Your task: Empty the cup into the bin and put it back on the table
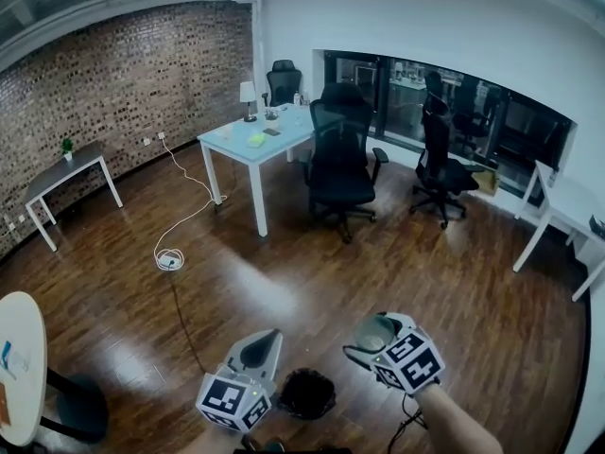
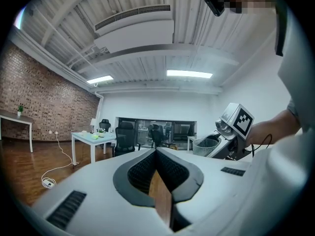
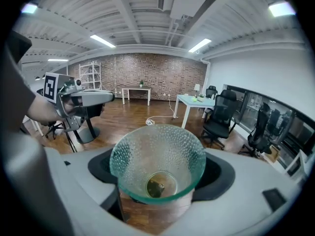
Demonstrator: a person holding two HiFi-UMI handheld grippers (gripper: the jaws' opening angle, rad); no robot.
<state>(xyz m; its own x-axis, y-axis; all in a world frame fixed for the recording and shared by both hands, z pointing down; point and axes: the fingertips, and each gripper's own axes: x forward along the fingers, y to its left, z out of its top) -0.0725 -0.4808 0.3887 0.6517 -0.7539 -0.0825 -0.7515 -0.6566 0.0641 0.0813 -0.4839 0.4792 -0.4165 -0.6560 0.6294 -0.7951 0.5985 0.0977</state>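
My right gripper (image 1: 378, 340) is shut on a dimpled, greenish glass cup (image 1: 371, 329), held low over the wooden floor. In the right gripper view the cup (image 3: 157, 156) sits between the two jaws with its mouth toward the camera, and a small dark scrap (image 3: 156, 185) lies at its bottom. A black mesh bin (image 1: 307, 392) stands on the floor between the two grippers, just below and left of the cup. My left gripper (image 1: 267, 339) hangs left of the bin, shut with nothing in it. From the left gripper view the cup (image 2: 204, 144) shows at the right.
A light blue table (image 1: 255, 140) with a lamp and small items stands mid-room, with black office chairs (image 1: 340, 164) beside it. A white cable runs to a power strip (image 1: 170, 260) on the floor. A round white table (image 1: 19, 367) is at my near left.
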